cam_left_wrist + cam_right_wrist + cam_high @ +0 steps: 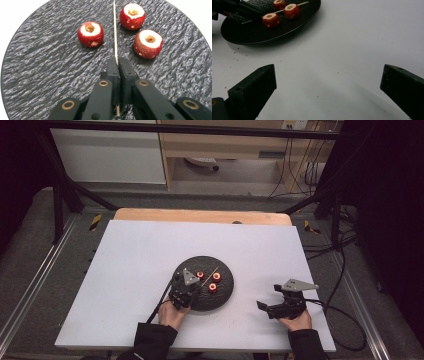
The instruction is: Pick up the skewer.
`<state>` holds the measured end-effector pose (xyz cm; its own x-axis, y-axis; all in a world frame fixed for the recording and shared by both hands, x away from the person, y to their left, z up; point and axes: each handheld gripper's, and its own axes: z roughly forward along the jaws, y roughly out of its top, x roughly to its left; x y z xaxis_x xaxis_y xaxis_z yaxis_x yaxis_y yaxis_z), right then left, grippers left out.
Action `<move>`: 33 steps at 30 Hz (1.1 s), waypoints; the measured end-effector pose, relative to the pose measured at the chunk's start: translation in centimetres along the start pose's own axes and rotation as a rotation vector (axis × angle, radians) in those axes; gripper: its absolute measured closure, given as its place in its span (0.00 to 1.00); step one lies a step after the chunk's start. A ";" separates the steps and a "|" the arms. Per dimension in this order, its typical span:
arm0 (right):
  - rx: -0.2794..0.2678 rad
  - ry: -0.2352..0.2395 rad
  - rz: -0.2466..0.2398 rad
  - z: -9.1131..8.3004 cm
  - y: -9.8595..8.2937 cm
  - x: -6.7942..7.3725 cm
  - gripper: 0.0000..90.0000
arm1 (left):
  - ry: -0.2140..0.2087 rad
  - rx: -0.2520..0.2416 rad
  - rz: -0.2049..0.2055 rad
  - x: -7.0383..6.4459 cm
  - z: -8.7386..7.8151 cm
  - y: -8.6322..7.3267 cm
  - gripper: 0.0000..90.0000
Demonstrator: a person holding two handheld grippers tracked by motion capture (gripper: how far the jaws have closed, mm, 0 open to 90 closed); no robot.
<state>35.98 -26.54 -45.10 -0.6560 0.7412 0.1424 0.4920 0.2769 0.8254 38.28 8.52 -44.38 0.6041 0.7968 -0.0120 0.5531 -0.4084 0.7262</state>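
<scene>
Left tongs (117,65) pinch skewer (115,30); 3 fruits (90,34), possibly hawthorn.

A round black textured plate (226,292) sat on the white counter (140,260) with three small red hollowed fruits (212,287) and a thin wooden skewer (214,271) on it. The left hand-held gripper (183,287) reached over the plate's near-left edge; the right hand-held gripper (270,306) rested well apart, beside the plate.

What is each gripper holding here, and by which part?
The left gripper pinches the thin wooden skewer near its near end, over the black plate. The right gripper is open, holding nothing.
</scene>
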 end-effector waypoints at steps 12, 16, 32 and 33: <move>0.001 -0.001 -0.007 0.0 0.0 0.0 0.01 | -0.007 -0.039 -0.017 0.3 -0.5 -0.2 0.98; 0.000 -0.004 -0.018 0.0 0.1 0.2 0.01 | -0.017 -0.060 -0.019 0.6 -1.1 -0.1 0.98; 0.043 -0.038 -0.214 0.7 2.1 2.7 0.02 | -0.128 -0.063 0.051 3.0 -3.8 -0.3 0.98; 0.045 -0.040 -0.226 0.8 2.2 2.9 0.02 | -0.134 -0.059 0.073 3.0 -4.0 -0.4 0.98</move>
<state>35.64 -23.30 -43.31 -0.7297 0.6806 -0.0660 0.3608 0.4652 0.8083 37.60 12.85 -41.92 0.7152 0.6974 -0.0464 0.4722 -0.4332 0.7677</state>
